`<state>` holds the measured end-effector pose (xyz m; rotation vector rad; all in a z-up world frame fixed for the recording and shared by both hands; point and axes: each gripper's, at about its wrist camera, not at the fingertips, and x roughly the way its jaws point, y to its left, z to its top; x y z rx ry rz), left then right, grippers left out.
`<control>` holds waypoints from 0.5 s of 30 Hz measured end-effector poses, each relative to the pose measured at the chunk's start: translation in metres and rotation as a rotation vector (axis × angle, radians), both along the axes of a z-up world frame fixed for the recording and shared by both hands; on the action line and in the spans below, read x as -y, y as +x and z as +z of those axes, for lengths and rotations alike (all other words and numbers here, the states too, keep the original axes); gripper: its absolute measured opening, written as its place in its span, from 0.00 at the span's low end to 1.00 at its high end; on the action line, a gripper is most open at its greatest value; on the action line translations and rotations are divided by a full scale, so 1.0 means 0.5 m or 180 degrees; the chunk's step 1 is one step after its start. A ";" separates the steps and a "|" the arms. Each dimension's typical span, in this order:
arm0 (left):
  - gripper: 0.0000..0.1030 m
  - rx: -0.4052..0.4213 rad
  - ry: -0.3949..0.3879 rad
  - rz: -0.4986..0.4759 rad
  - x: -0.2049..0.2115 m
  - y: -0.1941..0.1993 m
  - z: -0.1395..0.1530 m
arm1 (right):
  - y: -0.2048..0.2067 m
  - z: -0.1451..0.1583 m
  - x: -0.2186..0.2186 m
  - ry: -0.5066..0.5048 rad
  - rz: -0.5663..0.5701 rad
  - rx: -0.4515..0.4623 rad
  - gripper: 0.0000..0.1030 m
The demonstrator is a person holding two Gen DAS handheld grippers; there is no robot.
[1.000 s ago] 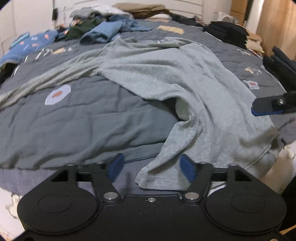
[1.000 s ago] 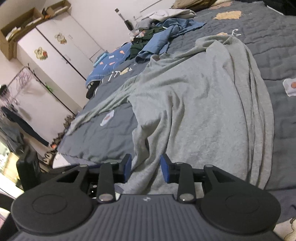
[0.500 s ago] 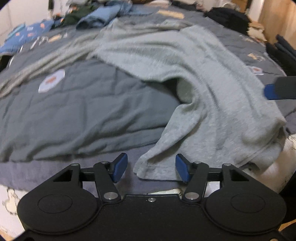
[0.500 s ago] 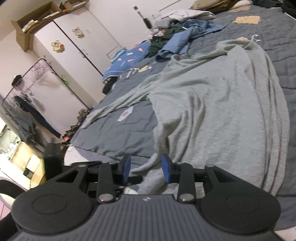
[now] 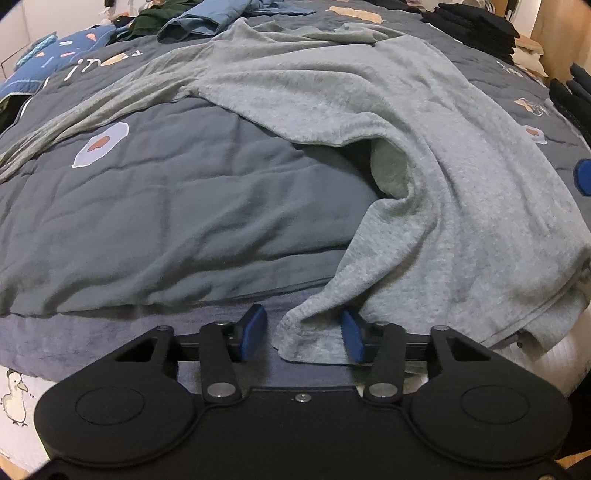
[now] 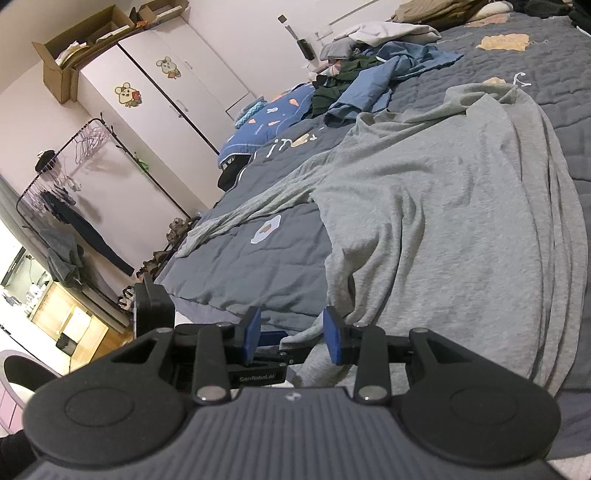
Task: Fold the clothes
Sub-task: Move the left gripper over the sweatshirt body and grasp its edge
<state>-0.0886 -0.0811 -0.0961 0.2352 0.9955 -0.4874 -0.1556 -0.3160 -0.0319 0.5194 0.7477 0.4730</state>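
Note:
A grey long-sleeved shirt [image 5: 369, 122] lies spread over the dark grey quilt [image 5: 177, 221], one sleeve [image 5: 92, 118] trailing left. Its near hem corner [image 5: 306, 332] hangs over the bed edge between the blue pads of my left gripper [image 5: 302, 334]. Those jaws are closing; the right pad touches the cloth, the left pad stands clear. In the right wrist view my right gripper [image 6: 292, 335] is open above the same hem [image 6: 369, 295], nothing pinched. The left tool's black housing [image 6: 258, 376] shows beyond it. A blue fingertip [image 5: 583, 177] of the right gripper peeks in at the right.
Blue and green clothes [image 6: 369, 85] are heaped at the bed's far end, and black garments [image 5: 476, 26] are stacked at the far right. A white wardrobe [image 6: 177, 85] and a clothes rack [image 6: 62, 192] stand left of the bed.
My left gripper sank toward the shirt's hem corner and its jaws narrowed around it. The right gripper's fingertip slid to the right edge of the left wrist view.

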 end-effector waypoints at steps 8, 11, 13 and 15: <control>0.07 -0.0017 -0.0259 0.0010 -0.014 -0.010 0.031 | -0.003 -0.001 0.013 -0.0003 -0.0043 -0.0023 0.35; 0.06 0.0046 -0.0374 0.0125 -0.048 -0.008 0.069 | -0.005 0.001 0.018 0.0020 -0.0055 -0.0014 0.35; 0.06 0.0095 -0.0408 0.0220 -0.075 -0.006 0.095 | -0.005 0.002 0.019 0.0034 -0.0058 -0.0014 0.35; 0.06 0.0092 -0.0451 0.0364 -0.109 -0.003 0.112 | -0.004 0.003 0.018 0.0030 -0.0056 -0.0014 0.35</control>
